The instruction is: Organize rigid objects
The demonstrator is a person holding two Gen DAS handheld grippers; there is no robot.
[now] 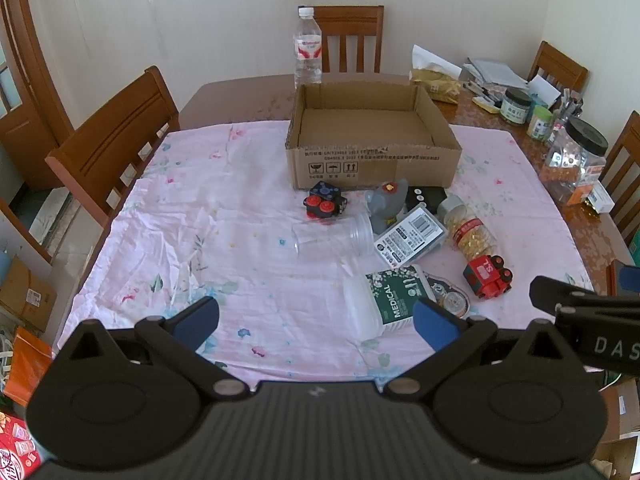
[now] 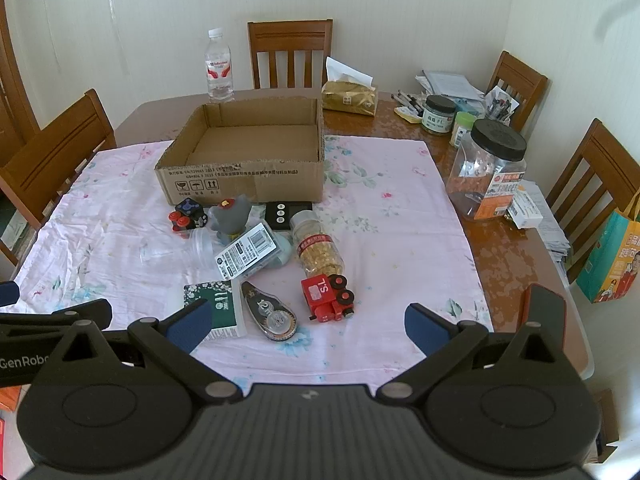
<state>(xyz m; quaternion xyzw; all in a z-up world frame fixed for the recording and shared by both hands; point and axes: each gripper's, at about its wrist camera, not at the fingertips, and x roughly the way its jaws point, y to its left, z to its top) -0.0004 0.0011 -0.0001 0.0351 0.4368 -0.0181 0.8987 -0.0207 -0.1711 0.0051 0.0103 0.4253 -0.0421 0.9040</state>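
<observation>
Right view alone is showing one paper bag (image 2: 612, 260). One box (image 1: 372, 136), one train (image 1: 488, 276) before it. Left gripper (image 1: 316, 320) and right gripper (image 2: 308, 324) are both gaping, holding nothing.

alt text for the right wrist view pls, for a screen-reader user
An empty cardboard box sits on a pink floral cloth, with a loose pile in front of it: a red toy train, a bottle of yellow capsules, a grey elephant toy and a tape dispenser. The right gripper hovers nearby, jaws wide open, holding nothing.

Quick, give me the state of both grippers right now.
Left gripper: open, holding nothing, above the pink floral tablecloth.
Right gripper: open, holding nothing.
</observation>
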